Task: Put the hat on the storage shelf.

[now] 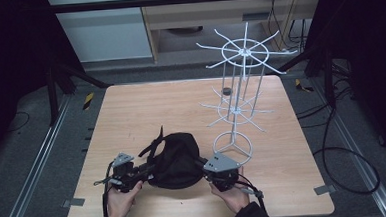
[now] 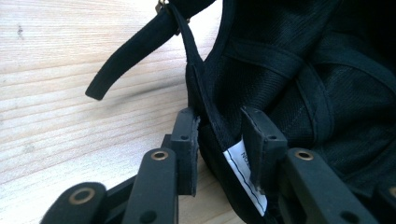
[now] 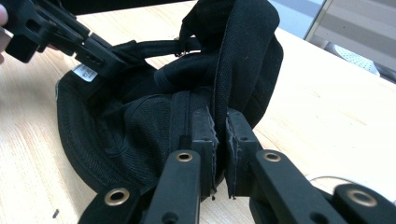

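Note:
A black cap lies upside down on the wooden table, near its front edge. My left gripper is at the cap's left side. In the left gripper view its jaws stand apart around the cap's sweatband edge and white label, with a gap at the right pad. The cap's strap sticks out over the table. My right gripper holds the cap's right side. In the right gripper view it is shut on a raised fold of the cap's rim. The left gripper appears beyond the cap.
A white wire display stand with two tiers of spokes rises just behind the right gripper, its ring base close to the cap. A small dark object sits farther back. Bare tabletop stretches to the left and back.

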`<state>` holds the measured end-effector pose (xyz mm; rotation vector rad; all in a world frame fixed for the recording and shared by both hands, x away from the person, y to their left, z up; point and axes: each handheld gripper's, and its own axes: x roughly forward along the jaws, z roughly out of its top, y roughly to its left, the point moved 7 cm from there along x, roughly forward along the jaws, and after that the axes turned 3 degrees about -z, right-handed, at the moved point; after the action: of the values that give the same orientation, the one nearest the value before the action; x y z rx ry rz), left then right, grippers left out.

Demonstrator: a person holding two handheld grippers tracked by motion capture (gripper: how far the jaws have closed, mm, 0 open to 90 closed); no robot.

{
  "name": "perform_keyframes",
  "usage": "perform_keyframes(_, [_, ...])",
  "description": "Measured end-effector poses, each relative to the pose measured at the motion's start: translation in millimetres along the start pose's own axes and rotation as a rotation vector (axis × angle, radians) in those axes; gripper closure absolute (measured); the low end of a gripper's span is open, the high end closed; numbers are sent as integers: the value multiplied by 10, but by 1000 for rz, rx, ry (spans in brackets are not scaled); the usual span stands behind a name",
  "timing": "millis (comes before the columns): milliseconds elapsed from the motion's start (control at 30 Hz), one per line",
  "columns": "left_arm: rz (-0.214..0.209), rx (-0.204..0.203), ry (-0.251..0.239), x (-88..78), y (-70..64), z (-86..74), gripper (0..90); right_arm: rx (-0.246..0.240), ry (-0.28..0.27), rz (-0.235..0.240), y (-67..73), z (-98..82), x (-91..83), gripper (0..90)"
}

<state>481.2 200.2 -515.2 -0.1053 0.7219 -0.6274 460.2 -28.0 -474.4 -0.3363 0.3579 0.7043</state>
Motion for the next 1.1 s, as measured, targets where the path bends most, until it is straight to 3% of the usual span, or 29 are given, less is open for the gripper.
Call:
perform_keyframes(200, [5, -4, -13, -14, 40, 22, 585, -25, -6, -4, 16, 17, -10, 844])
perform_keyframes(333, [1, -14, 6, -28, 50, 8, 773, -32, -18, -12, 2, 33, -23, 845])
perform_keyframes(400, [4, -9, 7, -38, 41, 17, 812, -38, -32, -21, -7, 57, -34, 845])
perform_keyframes(500, [40, 18, -22, -50, 28, 55, 821, -56, -71, -34, -13, 133, -75, 845])
perform_keyframes(567, [82, 37, -57, -45, 38, 82, 825, -85, -137, -31, 16, 241, -145, 844])
perform_keyframes(667, [98, 32, -50, 6, 93, 48, 825, -130, -172, 4, 102, 301, -183, 843])
perform_keyframes(767, [95, 11, -43, 31, 163, 36, 824, -177, -158, 50, 226, 262, -138, 843])
perform_keyframes(867, [98, 3, -43, 29, 203, 36, 815, -187, -141, 70, 280, 223, -105, 842])
perform_keyframes(900, [101, 1, -40, 27, 219, 34, 808, -182, -120, 97, 316, 183, -76, 841])
perform_keyframes(1000, [99, -7, -35, 24, 238, 31, 735, -181, -93, 101, 332, 126, -42, 841])
perform_keyframes(1100, [85, -23, -44, -31, 239, 53, 632, -181, -58, 74, 319, 67, -3, 842])
